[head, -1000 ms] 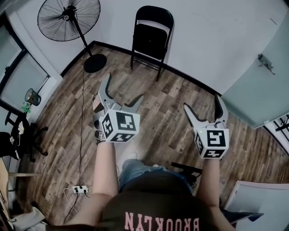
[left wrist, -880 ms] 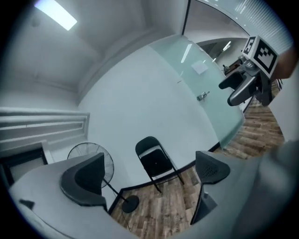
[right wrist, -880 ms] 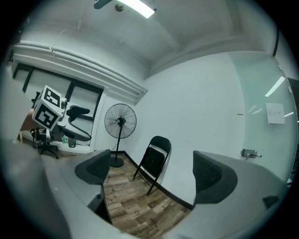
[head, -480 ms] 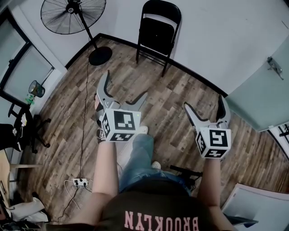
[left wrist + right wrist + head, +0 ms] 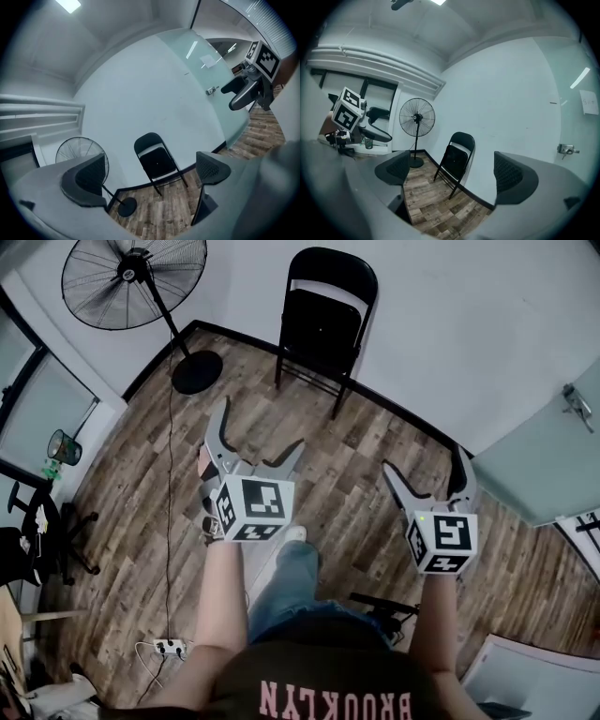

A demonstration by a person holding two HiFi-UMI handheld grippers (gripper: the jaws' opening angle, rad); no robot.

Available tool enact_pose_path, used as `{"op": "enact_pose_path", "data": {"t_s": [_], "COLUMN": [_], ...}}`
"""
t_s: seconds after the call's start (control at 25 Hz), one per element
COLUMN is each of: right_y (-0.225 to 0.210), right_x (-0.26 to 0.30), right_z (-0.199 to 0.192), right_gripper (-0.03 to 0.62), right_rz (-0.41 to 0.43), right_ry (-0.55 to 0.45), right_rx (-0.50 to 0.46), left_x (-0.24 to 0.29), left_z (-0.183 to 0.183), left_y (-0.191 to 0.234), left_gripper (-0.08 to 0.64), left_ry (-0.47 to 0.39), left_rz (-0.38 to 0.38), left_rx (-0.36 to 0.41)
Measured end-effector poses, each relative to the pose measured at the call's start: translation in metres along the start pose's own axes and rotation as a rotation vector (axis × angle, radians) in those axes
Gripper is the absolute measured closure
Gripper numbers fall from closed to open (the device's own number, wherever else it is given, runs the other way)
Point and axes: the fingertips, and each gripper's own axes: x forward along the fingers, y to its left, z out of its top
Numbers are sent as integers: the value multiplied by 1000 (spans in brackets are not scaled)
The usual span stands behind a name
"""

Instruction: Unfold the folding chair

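A black folding chair (image 5: 323, 320) stands folded and leans against the white wall at the far side of the room; it also shows in the left gripper view (image 5: 157, 161) and the right gripper view (image 5: 457, 161). My left gripper (image 5: 262, 425) and right gripper (image 5: 423, 458) are held side by side in front of the person, pointing toward the chair and well short of it. Both have just been opening their jaws, which now stand wide with nothing between them. Ahead of the left gripper (image 5: 151, 176) and the right gripper (image 5: 454, 172) lies only bare floor and the distant chair.
A black pedestal fan (image 5: 131, 282) stands left of the chair, its cord running along the wooden floor to a power strip (image 5: 169, 648). A pale door (image 5: 553, 465) with a handle is at the right. Dark furniture (image 5: 37, 540) sits at the left edge.
The person has stepped toward the chair, one leg now forward. Both grippers have travelled forward with the body, still side by side. The chair has not moved.
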Motion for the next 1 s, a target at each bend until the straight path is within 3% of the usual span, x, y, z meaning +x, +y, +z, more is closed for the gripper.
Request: {"op": "enact_pose_path", "data": {"t_s": [0.44, 1.0], "right_y": [10, -12], "right_x": [164, 240], "right_z": [50, 69], "right_gripper": [57, 58], "right_rz": [-12, -38], "right_ry": [-13, -23], "right_rx": [8, 22], "left_x": [138, 209], "left_z": [-27, -42], "left_y": [103, 147], "left_gripper": [-11, -11], "left_ry": [-1, 8], "left_rz": [-8, 16], "left_rx": [-25, -27]}}
